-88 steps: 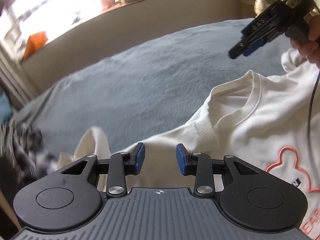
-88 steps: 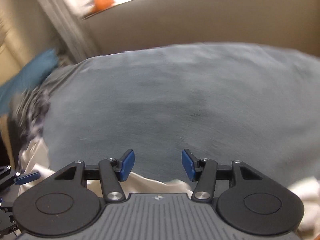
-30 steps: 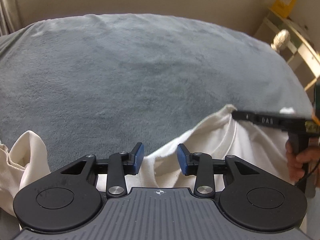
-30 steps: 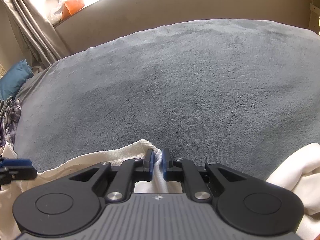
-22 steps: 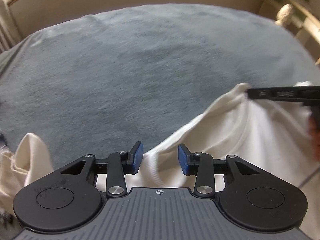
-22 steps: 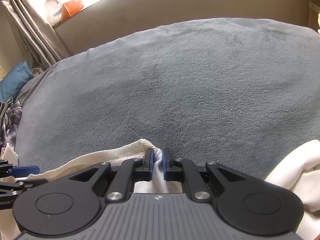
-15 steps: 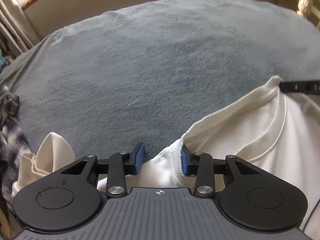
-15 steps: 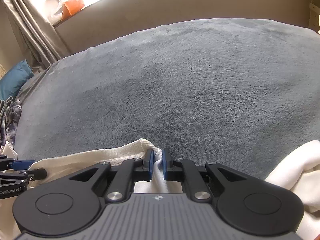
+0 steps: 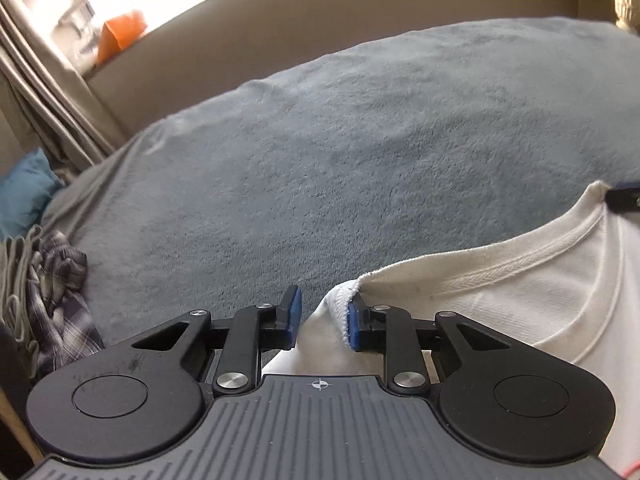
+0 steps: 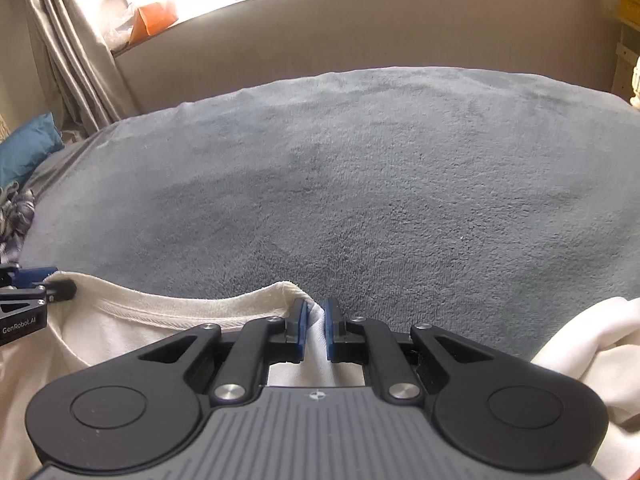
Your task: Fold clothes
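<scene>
A white sweatshirt point(image 9: 500, 288) lies on the grey blanket point(image 9: 360, 168), its neckline stretched between my two grippers. My left gripper point(image 9: 320, 316) has the left shoulder end of the collar between its jaws, which are closing. The cloth touches the right pad, and a gap shows at the left pad. My right gripper point(image 10: 315, 320) is shut on the other end of the collar of the sweatshirt point(image 10: 160, 312). Its tip shows at the left wrist view's right edge point(image 9: 624, 200). The left gripper's tip point(image 10: 36, 284) shows at the right wrist view's left edge.
A plaid garment point(image 9: 56, 292) is heaped at the bed's left side, with a blue pillow point(image 9: 20, 196) behind it. A loose white sleeve point(image 10: 592, 344) bunches at the right. Curtain point(image 10: 72, 40), wall and window sill lie beyond the bed.
The left gripper turned, sank toward the collar's left end, and its jaws narrowed around the fabric. The right gripper kept still, shut on the collar.
</scene>
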`<state>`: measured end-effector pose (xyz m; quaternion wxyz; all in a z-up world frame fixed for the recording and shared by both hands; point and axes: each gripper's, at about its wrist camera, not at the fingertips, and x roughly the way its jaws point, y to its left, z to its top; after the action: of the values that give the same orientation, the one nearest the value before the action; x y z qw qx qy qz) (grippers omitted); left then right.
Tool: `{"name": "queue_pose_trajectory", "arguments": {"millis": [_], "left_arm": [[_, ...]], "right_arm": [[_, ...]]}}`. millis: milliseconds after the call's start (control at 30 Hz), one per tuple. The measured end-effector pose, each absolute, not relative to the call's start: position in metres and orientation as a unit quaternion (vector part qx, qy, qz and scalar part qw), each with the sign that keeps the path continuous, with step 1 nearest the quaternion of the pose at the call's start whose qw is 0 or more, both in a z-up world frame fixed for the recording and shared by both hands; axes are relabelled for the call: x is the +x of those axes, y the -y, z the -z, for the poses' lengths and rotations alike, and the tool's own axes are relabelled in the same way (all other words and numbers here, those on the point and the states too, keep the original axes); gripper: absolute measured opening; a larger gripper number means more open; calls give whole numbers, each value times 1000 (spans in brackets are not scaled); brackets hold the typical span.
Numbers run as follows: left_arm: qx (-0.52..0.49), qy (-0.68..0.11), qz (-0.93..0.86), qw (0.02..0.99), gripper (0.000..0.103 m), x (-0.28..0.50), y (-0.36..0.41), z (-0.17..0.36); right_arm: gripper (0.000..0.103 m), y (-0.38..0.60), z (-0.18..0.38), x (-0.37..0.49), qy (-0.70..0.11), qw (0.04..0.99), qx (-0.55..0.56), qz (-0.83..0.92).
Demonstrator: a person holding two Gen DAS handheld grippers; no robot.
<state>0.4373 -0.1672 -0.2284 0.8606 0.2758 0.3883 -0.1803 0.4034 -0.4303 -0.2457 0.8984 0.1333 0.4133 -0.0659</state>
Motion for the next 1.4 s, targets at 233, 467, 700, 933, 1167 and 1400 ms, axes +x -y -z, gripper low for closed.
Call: {"name": "queue_pose_trajectory", "arguments": {"millis": [233, 467, 700, 933, 1167, 1400], "left_arm": [[170, -444, 183, 861, 35, 453, 152, 220], [18, -515, 182, 838, 44, 482, 121, 203], [-83, -556, 169, 809, 44, 498, 106, 211], [-163, -562, 143, 798, 44, 501, 96, 213], [-152, -531, 146, 821, 45, 494, 91, 191], [-35, -505, 247, 827, 50, 424, 96, 166]], "right_arm": [[41, 477, 245, 408, -404, 855, 318, 67], [45, 543, 229, 380, -339, 807, 474, 94], [41, 546, 203, 339, -330, 827, 453, 54], [28, 502, 215, 347, -416, 835, 360, 23], [0, 519, 243, 371, -428, 832, 324, 139], [1, 530, 176, 318, -402, 847, 338, 84]]}}
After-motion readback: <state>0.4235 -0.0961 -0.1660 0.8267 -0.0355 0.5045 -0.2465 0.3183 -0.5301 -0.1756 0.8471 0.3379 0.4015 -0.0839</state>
